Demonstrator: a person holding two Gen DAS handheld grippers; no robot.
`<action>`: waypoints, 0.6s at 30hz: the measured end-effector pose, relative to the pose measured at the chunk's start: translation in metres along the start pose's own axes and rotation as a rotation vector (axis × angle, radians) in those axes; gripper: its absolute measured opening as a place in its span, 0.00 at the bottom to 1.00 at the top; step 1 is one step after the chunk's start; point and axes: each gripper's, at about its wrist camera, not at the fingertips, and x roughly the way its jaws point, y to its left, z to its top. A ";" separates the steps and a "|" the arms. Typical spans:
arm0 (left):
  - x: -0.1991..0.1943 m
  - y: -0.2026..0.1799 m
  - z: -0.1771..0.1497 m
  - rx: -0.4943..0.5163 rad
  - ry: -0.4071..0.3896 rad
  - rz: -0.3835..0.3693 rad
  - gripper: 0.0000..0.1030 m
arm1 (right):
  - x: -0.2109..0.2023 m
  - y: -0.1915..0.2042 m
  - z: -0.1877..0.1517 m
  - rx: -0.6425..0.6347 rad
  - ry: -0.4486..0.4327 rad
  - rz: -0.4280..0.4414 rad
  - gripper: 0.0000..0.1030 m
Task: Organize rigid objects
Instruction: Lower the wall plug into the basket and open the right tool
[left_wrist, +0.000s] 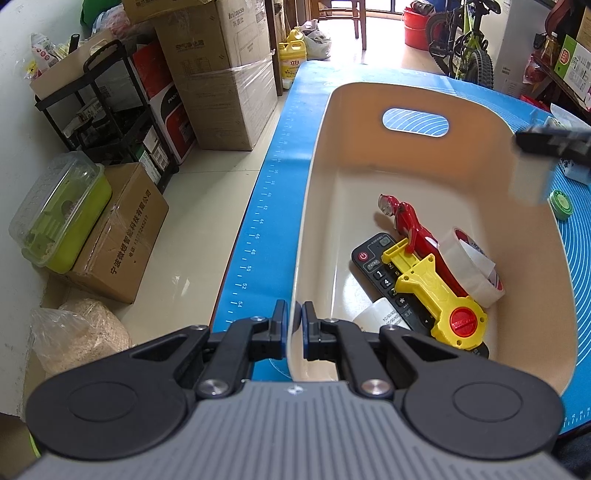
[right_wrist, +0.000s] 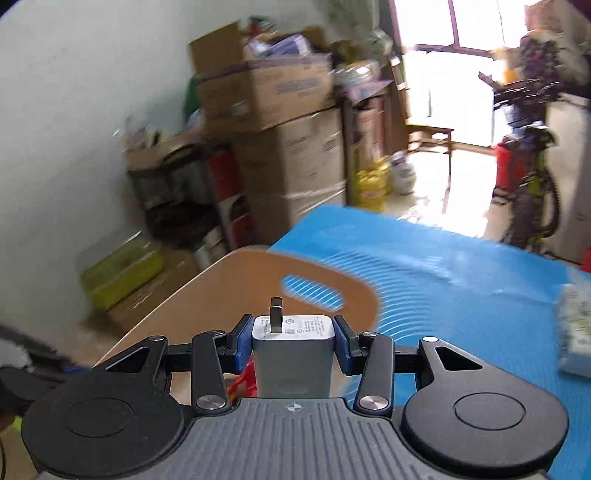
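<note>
A beige plastic basket (left_wrist: 317, 155) sits on the blue mat (left_wrist: 280, 155). My left gripper (left_wrist: 294, 325) is shut on the basket's near left rim. Inside lie a black remote (left_wrist: 373, 266), a red figure toy (left_wrist: 406, 218), a yellow toy with a red button (left_wrist: 439, 295) and a tape roll (left_wrist: 476, 269). My right gripper (right_wrist: 293, 334) is shut on a white charger plug (right_wrist: 291, 347), prongs forward, above the basket's right rim (right_wrist: 236, 291). It also shows blurred in the left wrist view (left_wrist: 532, 177).
A small green round tin (left_wrist: 560, 203) and a white packet (right_wrist: 574, 332) lie on the mat right of the basket. Cardboard boxes (left_wrist: 218, 66), a black rack (left_wrist: 110, 110) and a green lidded box (left_wrist: 62, 210) stand on the floor to the left. A bicycle (left_wrist: 465, 40) is at the back.
</note>
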 end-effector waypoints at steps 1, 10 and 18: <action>0.000 0.000 0.000 0.000 0.000 0.001 0.09 | 0.006 0.007 -0.003 -0.011 0.023 0.013 0.49; -0.001 -0.001 0.001 0.005 0.003 0.006 0.09 | 0.044 0.032 -0.028 -0.035 0.153 0.048 0.49; -0.001 -0.001 0.001 0.005 0.003 0.006 0.09 | 0.052 0.033 -0.032 -0.074 0.170 0.028 0.60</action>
